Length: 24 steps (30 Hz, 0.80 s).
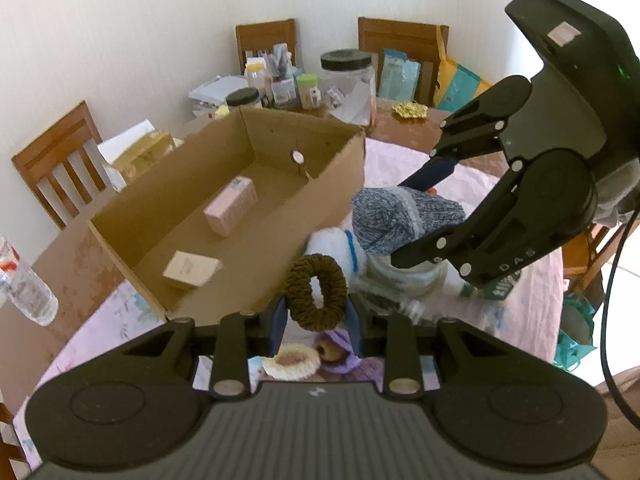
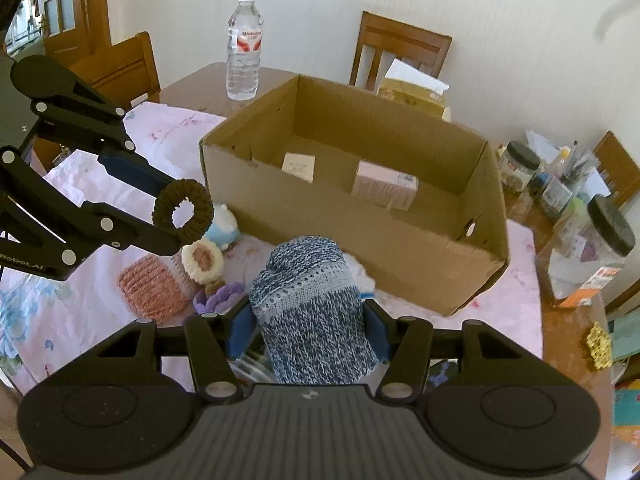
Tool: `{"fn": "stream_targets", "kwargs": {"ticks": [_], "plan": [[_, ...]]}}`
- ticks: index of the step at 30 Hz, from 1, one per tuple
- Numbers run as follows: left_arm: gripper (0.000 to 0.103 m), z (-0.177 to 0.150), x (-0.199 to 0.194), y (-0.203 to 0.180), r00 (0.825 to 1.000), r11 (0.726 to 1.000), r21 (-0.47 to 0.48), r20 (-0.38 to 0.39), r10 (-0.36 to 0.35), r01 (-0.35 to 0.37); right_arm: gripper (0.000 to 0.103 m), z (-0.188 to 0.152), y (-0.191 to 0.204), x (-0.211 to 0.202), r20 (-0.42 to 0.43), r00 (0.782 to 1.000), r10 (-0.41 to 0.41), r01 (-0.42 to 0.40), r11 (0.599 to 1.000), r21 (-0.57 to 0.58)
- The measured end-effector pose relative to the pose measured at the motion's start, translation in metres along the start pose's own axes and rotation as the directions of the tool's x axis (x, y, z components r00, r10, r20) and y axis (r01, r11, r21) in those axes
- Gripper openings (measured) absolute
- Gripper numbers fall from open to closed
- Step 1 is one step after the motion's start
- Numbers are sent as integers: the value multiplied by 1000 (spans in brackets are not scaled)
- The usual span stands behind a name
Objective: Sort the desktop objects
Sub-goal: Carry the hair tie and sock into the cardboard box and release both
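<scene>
Nearest in the left wrist view, the left gripper (image 1: pixel 316 312) has its blue pads pinched on a dark brown scrunchie (image 1: pixel 317 292), which stands up as a ring between the fingers, clear of the table. In the right wrist view the right gripper (image 2: pixel 310 334) has its jaws pressed against a blue-and-white knitted piece (image 2: pixel 310 312), which bulges up between the blue pads. Below the two grippers, small things crowd the pink flowered tablecloth (image 2: pixel 168 128): an orange woven pad (image 2: pixel 154 288), a cream crocheted ring (image 2: pixel 203 261), a purple crocheted piece (image 2: pixel 218 296) and a pale blue soft toy (image 2: pixel 224 226), all close together and leaving little bare cloth near the hands. Just beyond them stands the open cardboard box (image 2: pixel 400 256), its near wall close to the toys; its top is open all round, and inside lie a pink carton (image 2: pixel 386 188) and a small cream box (image 2: pixel 298 166), well apart, with much bare floor between and around them. The print on both is too small to read. Left of the box the cloth is freer, up to a water bottle (image 2: pixel 244 46) with a red and white label that cannot be read. Right of the box, a black-lidded clear jar (image 2: pixel 592 248) and smaller jars and pens (image 2: pixel 560 184) crowd the table edge. Wooden chairs (image 2: pixel 400 50) stand against the white wall. On the right gripper's finger link the letters "DAS" (image 1: pixel 516 262) show; on the left one's, "RobotAI" (image 2: pixel 22 266).
</scene>
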State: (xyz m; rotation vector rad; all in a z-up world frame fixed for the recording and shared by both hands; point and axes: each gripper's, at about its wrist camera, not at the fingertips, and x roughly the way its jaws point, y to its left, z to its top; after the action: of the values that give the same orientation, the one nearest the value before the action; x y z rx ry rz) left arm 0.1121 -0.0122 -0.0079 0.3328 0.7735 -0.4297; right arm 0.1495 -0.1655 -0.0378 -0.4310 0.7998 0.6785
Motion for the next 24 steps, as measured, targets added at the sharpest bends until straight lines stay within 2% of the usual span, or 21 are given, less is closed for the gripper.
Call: {"fn": "stream_targets", "kwargs": {"ticks": [13, 24], "plan": [[30, 37, 4, 25, 996, 998, 17, 72, 54, -55, 62, 35, -14, -7, 50, 998, -40, 41, 999, -31], [30, 59, 35, 58, 997, 996, -60, 54, 62, -59, 62, 76, -42, 8, 83, 994, -67, 68, 998, -15]]}}
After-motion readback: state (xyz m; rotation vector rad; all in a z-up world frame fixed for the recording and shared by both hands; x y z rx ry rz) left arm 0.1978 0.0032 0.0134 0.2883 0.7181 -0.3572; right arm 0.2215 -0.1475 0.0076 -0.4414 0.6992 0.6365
